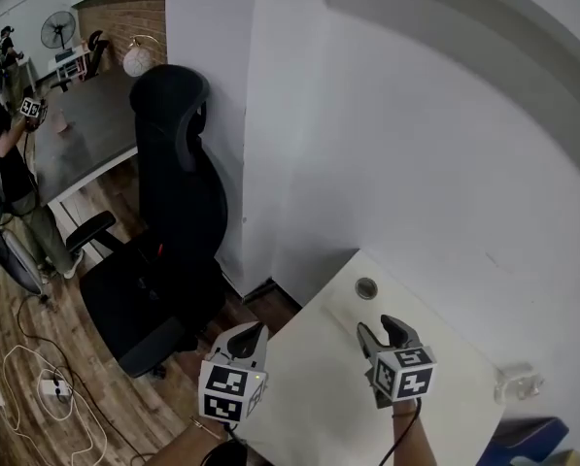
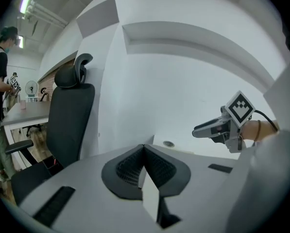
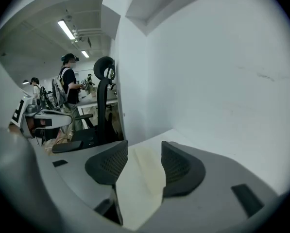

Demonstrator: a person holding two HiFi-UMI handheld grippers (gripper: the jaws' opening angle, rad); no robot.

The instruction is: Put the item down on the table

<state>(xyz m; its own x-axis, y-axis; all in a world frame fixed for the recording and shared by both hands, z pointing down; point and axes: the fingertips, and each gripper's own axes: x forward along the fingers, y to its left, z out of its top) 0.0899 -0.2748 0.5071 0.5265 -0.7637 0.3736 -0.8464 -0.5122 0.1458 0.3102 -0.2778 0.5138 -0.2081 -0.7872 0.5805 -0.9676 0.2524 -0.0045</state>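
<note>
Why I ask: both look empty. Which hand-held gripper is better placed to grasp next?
Right, probably. The right hand-held gripper has its jaws apart over the white table, nothing between them; the left hand-held gripper has its jaws together at the table's edge.

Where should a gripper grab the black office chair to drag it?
Probably the visible armrest of the chair: a slim, level bar standing clear of the seat, thin enough for the jaws. Come down from above with the left gripper, the one on that side.
</note>
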